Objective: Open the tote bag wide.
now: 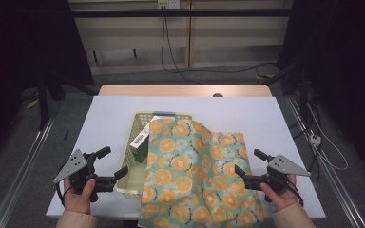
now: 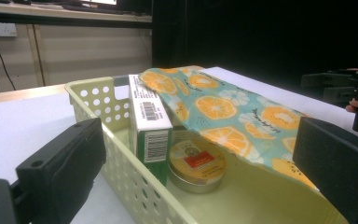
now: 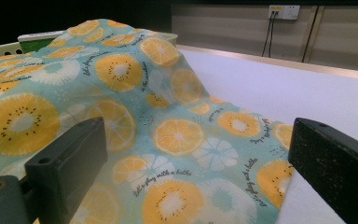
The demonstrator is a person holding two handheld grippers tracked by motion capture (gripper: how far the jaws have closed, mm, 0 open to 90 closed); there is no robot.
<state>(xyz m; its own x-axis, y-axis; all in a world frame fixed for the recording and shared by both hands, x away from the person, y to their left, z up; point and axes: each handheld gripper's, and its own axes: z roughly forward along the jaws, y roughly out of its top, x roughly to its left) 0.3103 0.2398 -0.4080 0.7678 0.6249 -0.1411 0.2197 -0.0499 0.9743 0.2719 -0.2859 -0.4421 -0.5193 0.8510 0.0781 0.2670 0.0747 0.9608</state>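
Observation:
A pale yellow perforated basket [image 1: 138,124] [image 2: 121,182] stands mid-table. A teal cloth printed with orange slices [image 1: 195,175] [image 2: 223,109] [image 3: 135,121] drapes over its right half and spills over the table's front edge. Inside the basket stand a green-and-white box [image 1: 141,142] [image 2: 147,126] and, beside it, a round yellow tin [image 2: 196,163]. My left gripper [image 1: 115,164] [image 2: 196,186] is open at the basket's near left corner, nothing between its jaws. Over the cloth's right edge my right gripper [image 1: 247,162] [image 3: 196,172] is open too, and it holds nothing.
The white tabletop [image 1: 109,118] has bare room to the left, right and behind the basket; a wooden strip [image 1: 185,90] runs along its far edge. Cables [image 1: 171,57] hang on the wall beyond. Metal rails [image 1: 24,166] flank the table on the floor.

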